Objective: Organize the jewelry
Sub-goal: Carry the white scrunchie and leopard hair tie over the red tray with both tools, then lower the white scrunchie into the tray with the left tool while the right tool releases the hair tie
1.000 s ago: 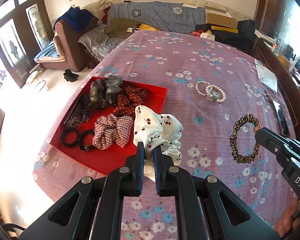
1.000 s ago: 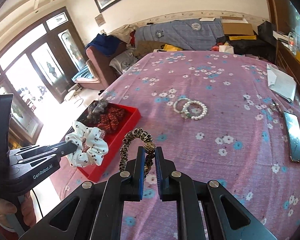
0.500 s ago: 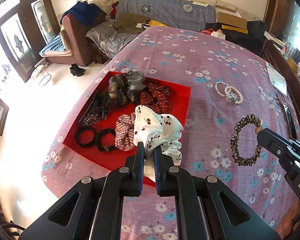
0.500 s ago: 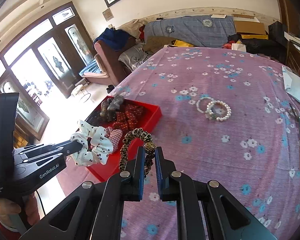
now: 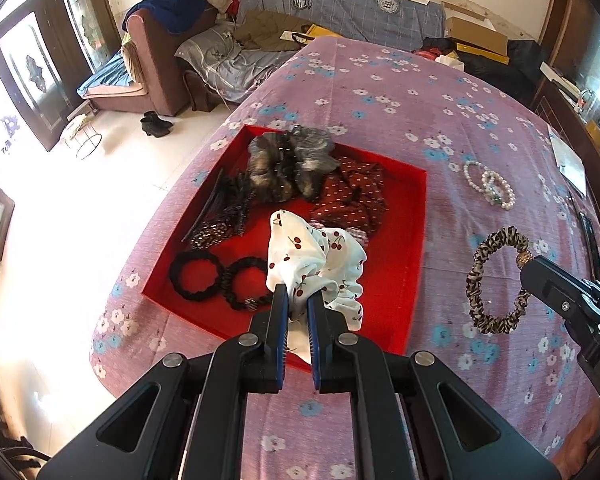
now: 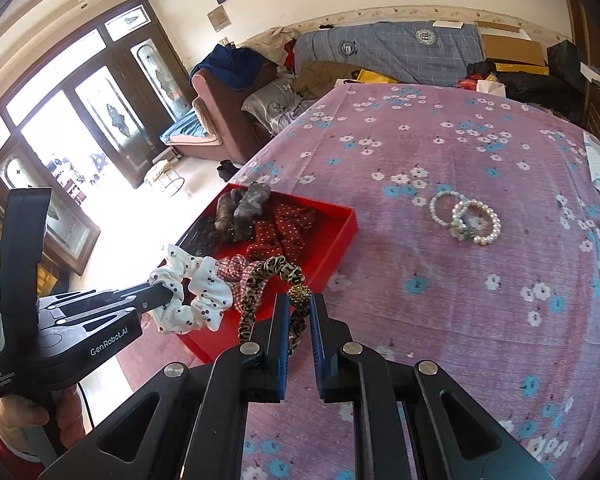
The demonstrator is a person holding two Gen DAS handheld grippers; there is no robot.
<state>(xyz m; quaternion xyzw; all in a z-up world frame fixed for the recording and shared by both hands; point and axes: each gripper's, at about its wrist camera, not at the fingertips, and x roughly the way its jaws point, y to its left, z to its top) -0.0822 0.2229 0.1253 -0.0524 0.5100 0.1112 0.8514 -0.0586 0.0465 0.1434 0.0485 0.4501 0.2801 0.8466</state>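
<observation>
Over the near edge of the red tray [image 5: 414,240], at 6 o'clock in the left wrist view, the left gripper [image 5: 298,304] is clenched on a white scrunchie printed with cherries [image 5: 320,264], which bunches up above the fingertips and hangs over the tray's near half. Inside the tray, 2 black hair ties [image 5: 196,274] lie side by side at 9 o'clock of the held scrunchie, a dark beaded piece [image 5: 216,228] lies at 10 o'clock, a grey-brown furry scrunchie [image 5: 288,164] at 12 o'clock, and a dark red dotted scrunchie [image 5: 352,196] at 1 o'clock; a checked fabric piece [image 5: 356,232] shows only as a sliver behind the white one. In the same view, at 3 o'clock, the right gripper [image 5: 530,268] grasps a leopard-print hair tie [image 5: 496,280] by its gold bead, the loop hanging to the gripper's left above the purple flowered bedspread [image 5: 380,100], outside the tray's right wall. In the right wrist view, that gripper [image 6: 299,312] pinches the bead and band between its blue pads [image 6: 284,328], the loop arching toward 11 o'clock over the tray's near corner. 2 pearl bracelets [image 6: 466,222] rest overlapping on the bedspread at 2 o'clock, well apart from the tray. A hand [image 6: 20,416] holds the left gripper's handle at 8 o'clock.
</observation>
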